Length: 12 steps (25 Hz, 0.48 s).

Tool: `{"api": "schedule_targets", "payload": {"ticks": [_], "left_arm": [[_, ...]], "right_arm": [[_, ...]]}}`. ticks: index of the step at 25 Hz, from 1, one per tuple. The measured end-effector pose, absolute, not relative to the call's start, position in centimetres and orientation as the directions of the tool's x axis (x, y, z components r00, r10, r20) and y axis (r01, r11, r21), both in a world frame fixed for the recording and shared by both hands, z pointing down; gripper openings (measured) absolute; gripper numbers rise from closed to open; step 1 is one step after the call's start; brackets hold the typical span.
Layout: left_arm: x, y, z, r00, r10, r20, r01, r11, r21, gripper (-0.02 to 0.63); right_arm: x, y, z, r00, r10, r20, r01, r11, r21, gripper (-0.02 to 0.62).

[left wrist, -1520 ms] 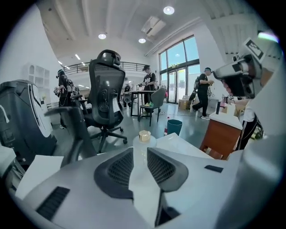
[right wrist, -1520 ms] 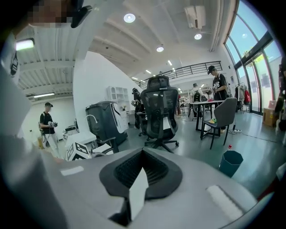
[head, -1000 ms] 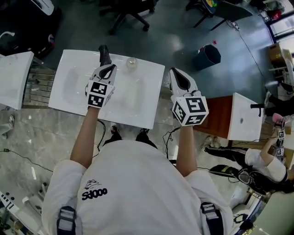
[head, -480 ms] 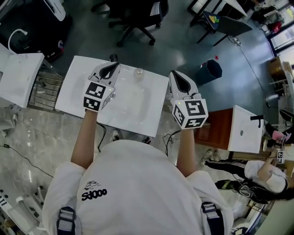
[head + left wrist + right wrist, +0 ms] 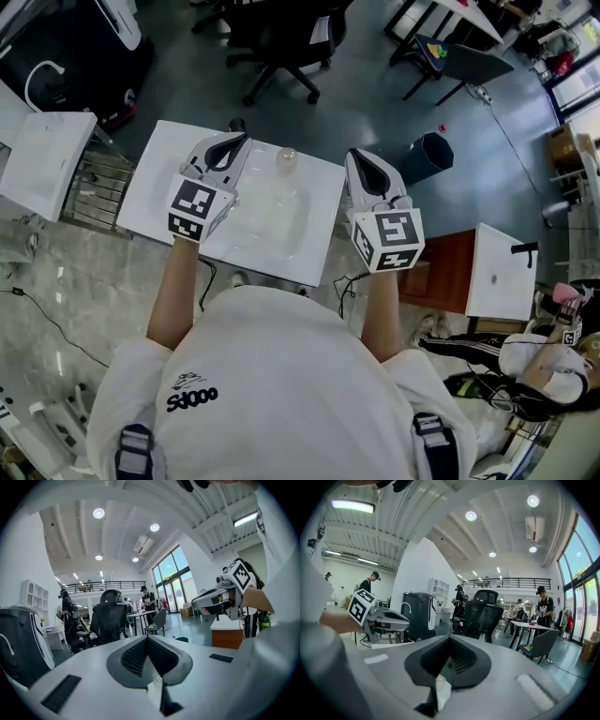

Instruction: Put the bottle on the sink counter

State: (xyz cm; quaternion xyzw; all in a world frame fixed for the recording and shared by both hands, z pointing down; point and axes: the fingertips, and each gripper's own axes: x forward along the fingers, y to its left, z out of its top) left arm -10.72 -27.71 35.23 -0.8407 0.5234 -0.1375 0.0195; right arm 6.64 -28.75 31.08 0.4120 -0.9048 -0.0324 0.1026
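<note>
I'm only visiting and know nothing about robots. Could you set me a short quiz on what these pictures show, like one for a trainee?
1. True or false: the bottle stands on the sink counter, with no gripper touching it.
2. What does the left gripper hold? A: the bottle. B: nothing. C: a cloth.
3. Fill in: the jaws of the right gripper are ____.

Key: 1 true. 2 B. 3 shut.
</note>
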Motion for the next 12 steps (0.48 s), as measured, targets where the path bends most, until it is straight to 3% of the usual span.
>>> {"api": "schedule_targets", "payload": {"ticks": [12], "left_arm": [[-9.3,-27.3,34.3,0.434,-0.879,0.195,-0.851,-0.471,-0.232,0.006]], "right_arm": [[6.5,-28.1,30.7,-0.646,-0.747,0.156,-0.729,0.664,0.162,0.008]]}}
